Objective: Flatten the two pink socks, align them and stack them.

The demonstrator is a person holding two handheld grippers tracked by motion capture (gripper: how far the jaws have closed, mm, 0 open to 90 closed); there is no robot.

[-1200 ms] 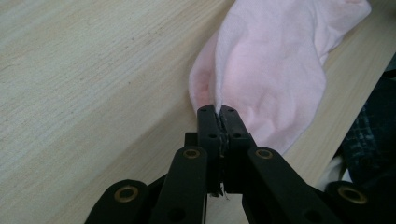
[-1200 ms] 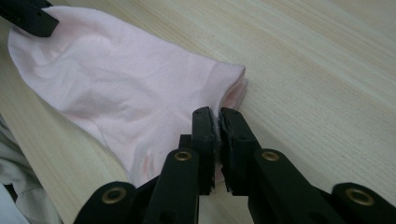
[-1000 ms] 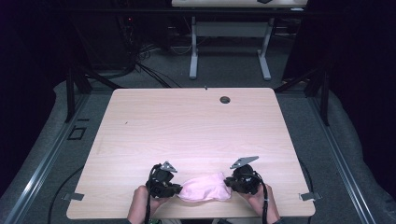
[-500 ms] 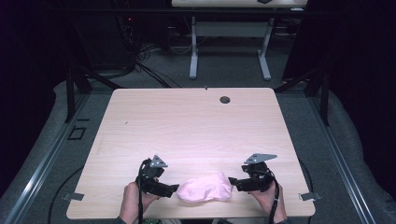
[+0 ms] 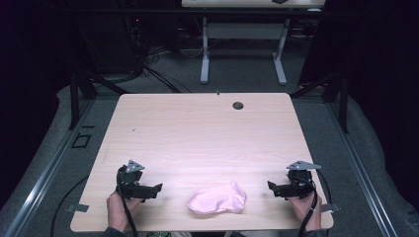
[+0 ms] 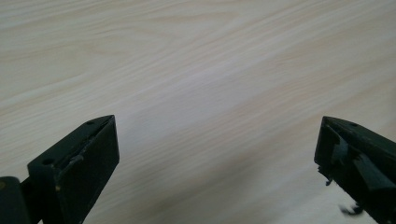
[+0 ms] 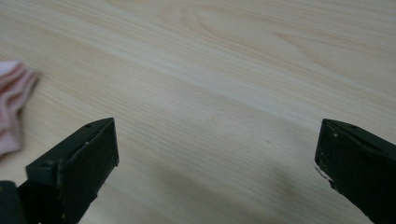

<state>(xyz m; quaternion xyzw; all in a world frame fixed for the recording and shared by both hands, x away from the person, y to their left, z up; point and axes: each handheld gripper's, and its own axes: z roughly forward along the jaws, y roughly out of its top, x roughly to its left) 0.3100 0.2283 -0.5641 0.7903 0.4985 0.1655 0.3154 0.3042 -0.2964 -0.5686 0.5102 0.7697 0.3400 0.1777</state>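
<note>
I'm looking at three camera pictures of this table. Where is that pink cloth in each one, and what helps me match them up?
High view: the pink cloth lies near the table's front edge, between the two grippers, touching neither.
Left gripper view: I see bare wood between the open jaws, no cloth.
Right gripper view: a pink edge shows at the far left, outside the open jaws.
Shared landmark: the light wood-grain tabletop.

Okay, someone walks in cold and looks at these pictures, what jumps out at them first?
The pink cloth, lying crumpled near the front edge of the pale wooden table, is the one spot of colour. On either side of it sit the left claw and right claw, both open and clear of it.
</note>
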